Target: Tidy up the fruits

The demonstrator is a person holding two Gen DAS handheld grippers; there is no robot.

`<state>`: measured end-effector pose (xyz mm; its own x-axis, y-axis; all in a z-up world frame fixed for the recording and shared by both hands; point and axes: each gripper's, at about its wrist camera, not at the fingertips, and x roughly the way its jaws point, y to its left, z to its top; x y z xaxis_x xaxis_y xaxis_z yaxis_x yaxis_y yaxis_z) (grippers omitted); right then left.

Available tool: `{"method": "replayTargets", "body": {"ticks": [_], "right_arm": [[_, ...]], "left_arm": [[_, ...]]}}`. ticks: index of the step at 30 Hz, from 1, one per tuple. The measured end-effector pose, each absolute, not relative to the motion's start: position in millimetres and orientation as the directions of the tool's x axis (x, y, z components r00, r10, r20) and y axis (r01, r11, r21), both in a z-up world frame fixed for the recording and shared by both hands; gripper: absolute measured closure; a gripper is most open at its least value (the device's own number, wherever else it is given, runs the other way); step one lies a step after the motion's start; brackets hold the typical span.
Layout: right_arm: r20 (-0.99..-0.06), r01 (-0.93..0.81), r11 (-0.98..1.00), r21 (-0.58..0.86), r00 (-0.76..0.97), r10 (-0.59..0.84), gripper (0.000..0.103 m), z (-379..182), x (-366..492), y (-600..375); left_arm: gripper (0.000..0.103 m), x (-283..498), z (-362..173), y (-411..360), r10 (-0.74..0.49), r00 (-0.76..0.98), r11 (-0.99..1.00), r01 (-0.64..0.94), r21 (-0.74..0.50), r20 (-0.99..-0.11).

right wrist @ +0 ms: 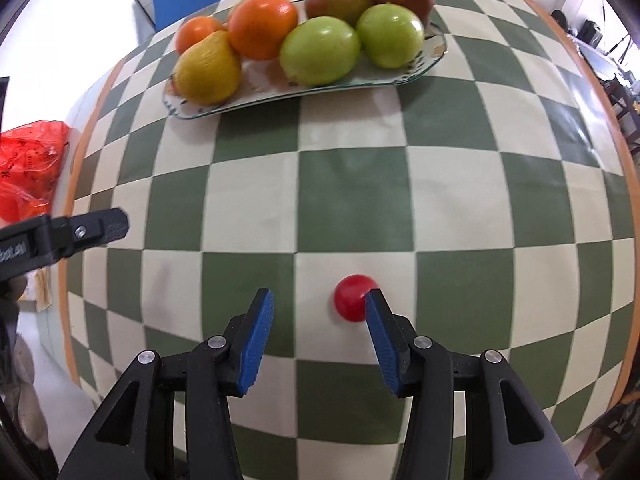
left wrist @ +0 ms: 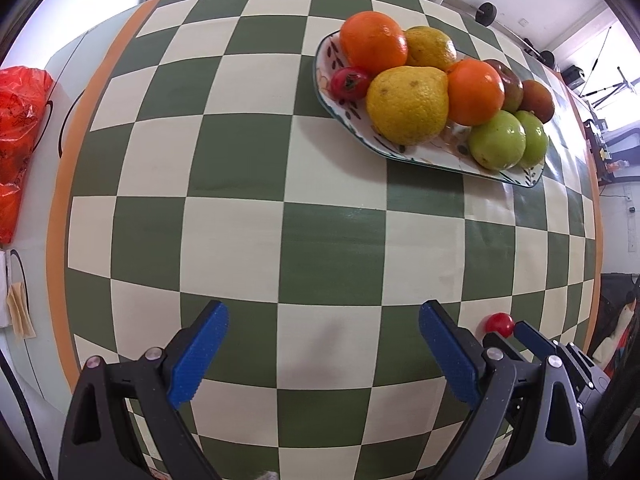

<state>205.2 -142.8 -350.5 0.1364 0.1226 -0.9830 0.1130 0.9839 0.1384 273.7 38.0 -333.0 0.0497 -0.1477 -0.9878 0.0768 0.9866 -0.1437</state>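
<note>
On the left we keep the left gripper (left wrist: 323, 354) parked low over the checkered table (left wrist: 248, 224), jaws wide apart w/ nothing in them, prob. just out of the way. Centre-back, the plate (right wrist: 434, 54) holds the sorted fruit. To the right, our right gripper (right wrist: 318, 334) has jaws apart, empty, right pad beside the stray cherry tomato (right wrist: 352, 296), apparently lining up a grab.

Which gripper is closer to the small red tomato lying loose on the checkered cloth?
Right. The right gripper is open right at the loose tomato, one finger beside it. The left gripper hangs open off to its left.
</note>
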Motion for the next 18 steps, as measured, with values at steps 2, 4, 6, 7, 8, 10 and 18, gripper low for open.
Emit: {"method": "replayTargets", "body": {"ticks": [2,4,6,7,8,10,18], "right_arm": [[-0.986,0.132,0.983,0.127,0.128,0.11,0.052,-352.8,206.3,-149.5],[-0.985,0.158,0.978,0.135,0.124,0.116,0.052,-356.3,206.2,-158.7],[-0.988,0.152,0.981,0.12,0.113,0.103,0.053,-360.9,206.4,-161.5],[-0.988,0.153,0.981,0.119,0.112,0.103,0.053,-363.2,205.8,-162.6],[-0.988,0.154,0.98,0.124,0.111,0.108,0.058,-365.3,205.0,-164.6],[-0.99,0.159,0.98,0.123,0.091,0.11,0.069,-373.1,203.4,-168.1],[-0.957,0.183,0.953,0.24,0.208,0.201,0.07,-350.9,215.1,-170.1]], "left_arm": [[0.006,274.5,-331.3,34.0,-0.149,0.054,0.986,0.086,-0.144,-0.987],[0.006,275.3,-330.1,30.0,-0.145,0.06,0.986,0.095,-0.139,-0.988],[0.006,276.8,-330.2,27.3,-0.147,0.06,0.985,0.098,-0.14,-0.987],[0.006,277.1,-331.1,26.0,-0.146,0.06,0.985,0.099,-0.14,-0.987],[0.006,278.0,-331.7,24.8,-0.145,0.059,0.985,0.099,-0.139,-0.988],[0.006,279.1,-332.7,22.8,-0.144,0.06,0.986,0.097,-0.138,-0.988],[0.006,293.0,-322.8,23.8,-0.131,0.149,0.989,0.084,-0.119,-0.98]]}}
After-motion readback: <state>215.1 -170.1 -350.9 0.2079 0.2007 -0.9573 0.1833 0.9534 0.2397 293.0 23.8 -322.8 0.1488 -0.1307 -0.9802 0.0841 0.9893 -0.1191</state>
